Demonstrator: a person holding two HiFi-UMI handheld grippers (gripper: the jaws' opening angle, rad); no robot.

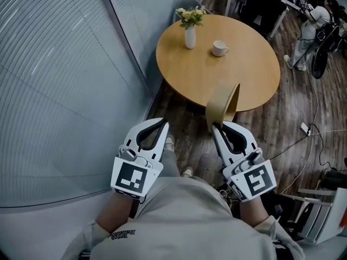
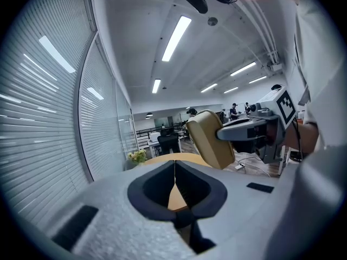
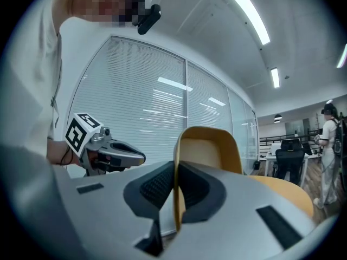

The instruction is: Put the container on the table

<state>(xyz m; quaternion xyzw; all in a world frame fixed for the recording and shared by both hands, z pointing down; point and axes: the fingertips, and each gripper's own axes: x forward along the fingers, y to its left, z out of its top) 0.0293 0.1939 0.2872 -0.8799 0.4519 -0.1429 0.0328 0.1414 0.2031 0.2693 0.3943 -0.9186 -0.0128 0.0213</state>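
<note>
A tan, open-topped container (image 1: 222,107) hangs tilted in the air just before the near edge of the round wooden table (image 1: 255,80). My right gripper (image 1: 217,128) is shut on its rim, with the thin wall pinched between the jaws. In the right gripper view the container (image 3: 209,150) rises right in front of the camera. My left gripper (image 1: 164,124) is shut and holds nothing, level with the right one and a hand's width to its left. From the left gripper view the container (image 2: 211,137) shows to the right, with the table (image 2: 173,158) behind.
On the table's far side stand a white vase with flowers (image 1: 190,28) and a white cup (image 1: 219,48). A glass wall with blinds (image 1: 59,80) runs along the left. Cables (image 1: 312,131) lie on the wooden floor at right. A person (image 1: 309,31) stands by desks at the far right.
</note>
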